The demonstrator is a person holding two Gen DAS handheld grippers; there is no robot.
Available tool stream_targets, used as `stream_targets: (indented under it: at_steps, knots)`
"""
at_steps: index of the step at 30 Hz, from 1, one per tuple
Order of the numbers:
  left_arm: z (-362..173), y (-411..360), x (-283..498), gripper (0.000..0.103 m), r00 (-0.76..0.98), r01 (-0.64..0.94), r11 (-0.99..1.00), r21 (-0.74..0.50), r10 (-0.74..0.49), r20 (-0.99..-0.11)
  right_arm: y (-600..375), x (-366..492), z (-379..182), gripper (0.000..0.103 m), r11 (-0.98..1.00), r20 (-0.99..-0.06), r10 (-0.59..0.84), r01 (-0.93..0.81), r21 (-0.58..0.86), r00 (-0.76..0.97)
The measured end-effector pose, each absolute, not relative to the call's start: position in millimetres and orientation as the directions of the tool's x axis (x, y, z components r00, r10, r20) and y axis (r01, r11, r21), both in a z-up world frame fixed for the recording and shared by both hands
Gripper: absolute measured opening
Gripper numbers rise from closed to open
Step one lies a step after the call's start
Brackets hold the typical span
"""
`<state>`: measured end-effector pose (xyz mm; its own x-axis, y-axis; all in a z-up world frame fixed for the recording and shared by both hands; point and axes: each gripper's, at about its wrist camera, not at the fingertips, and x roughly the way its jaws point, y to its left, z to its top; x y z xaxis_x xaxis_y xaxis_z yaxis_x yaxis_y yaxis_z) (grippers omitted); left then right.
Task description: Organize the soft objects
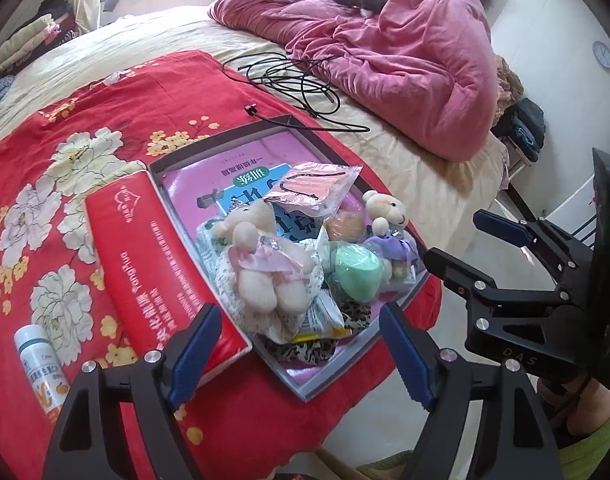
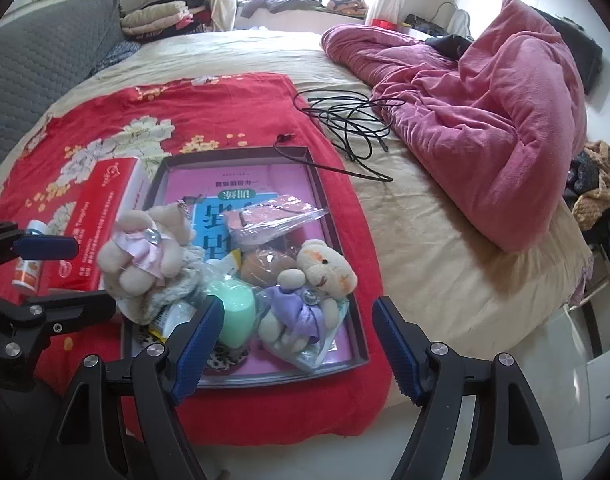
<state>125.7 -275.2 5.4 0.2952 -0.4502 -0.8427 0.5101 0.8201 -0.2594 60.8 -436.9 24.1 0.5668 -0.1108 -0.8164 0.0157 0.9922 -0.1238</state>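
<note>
A shallow grey tray (image 1: 209,148) (image 2: 233,154) lies on the red floral cloth (image 1: 65,128) (image 2: 209,112) at the bed's near edge. Piled in it are a cream bear in a pink dress (image 1: 261,264) (image 2: 141,256), a bear in a purple dress (image 1: 389,220) (image 2: 313,292), a mint-green soft lump (image 1: 357,272) (image 2: 233,312), a clear bag with something pink (image 1: 317,188) (image 2: 273,216) and leopard-print cloth (image 1: 305,348). My left gripper (image 1: 301,356) (image 2: 61,276) hovers open in front of the pink-dressed bear. My right gripper (image 2: 297,344) (image 1: 469,244) is open near the purple-dressed bear. Neither holds anything.
A red tissue box (image 1: 157,264) (image 2: 101,216) lies along the tray's left side, with a small white bottle (image 1: 41,368) (image 2: 29,272) beside it. A black cable (image 1: 301,76) (image 2: 353,124) coils behind the tray. A crumpled pink quilt (image 1: 405,60) (image 2: 485,112) fills the bed's far right.
</note>
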Motion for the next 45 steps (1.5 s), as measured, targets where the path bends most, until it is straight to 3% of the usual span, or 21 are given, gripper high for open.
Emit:
stream_targets:
  at_steps: [17,45]
  knots:
    - [33,-231,72,0.083,0.413,0.471,0.864,-0.179,-0.396,-0.820,-401,25,48,0.078,0.990,-0.783,-0.142,0.071,-0.125,0.605]
    - [7,-173,5,0.083,0.517,0.336,0.936,-0.106,-0.278,-0.810,-340,-76,32,0.079,0.979,-0.763,-0.117,0.203,0.019,0.635]
